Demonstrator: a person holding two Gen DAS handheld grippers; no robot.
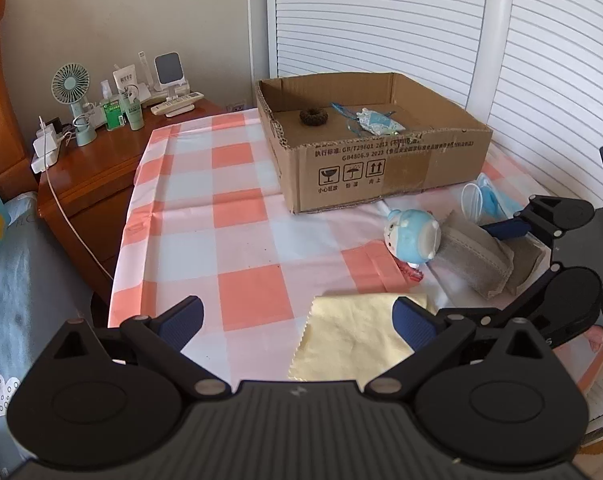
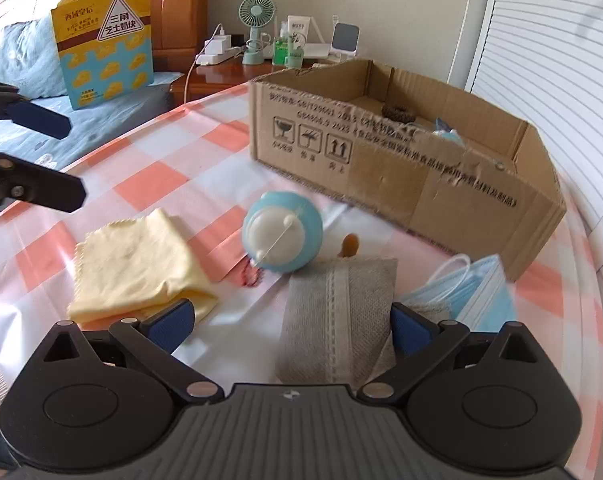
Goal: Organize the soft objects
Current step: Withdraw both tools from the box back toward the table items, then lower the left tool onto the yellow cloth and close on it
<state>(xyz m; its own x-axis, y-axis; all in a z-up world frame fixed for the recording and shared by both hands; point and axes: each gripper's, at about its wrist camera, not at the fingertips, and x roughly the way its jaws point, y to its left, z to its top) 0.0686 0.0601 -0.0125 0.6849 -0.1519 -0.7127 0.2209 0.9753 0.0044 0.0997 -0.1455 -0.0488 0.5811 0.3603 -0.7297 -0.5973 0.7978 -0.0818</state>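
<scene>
**Kid:** Tongs first! How are yours?

**Helper:** Your right tongs (image 2: 291,322) are wide apart, and the gray pouch (image 2: 337,320) sits between the tips, touching the right one. I think you spread them so the fat pouch fits. Your left tongs (image 1: 297,324) are apart too, holding nothing. The yellow cloth (image 1: 353,336) lies flat on the bench (image 1: 237,240) between them.

**Kid:** Where do things go?

**Helper:** Probably the cardboard box (image 1: 381,160), straight ahead of both tongs. The blue toy (image 2: 283,236) and face mask (image 2: 481,288) wait just past your right tips.
</scene>
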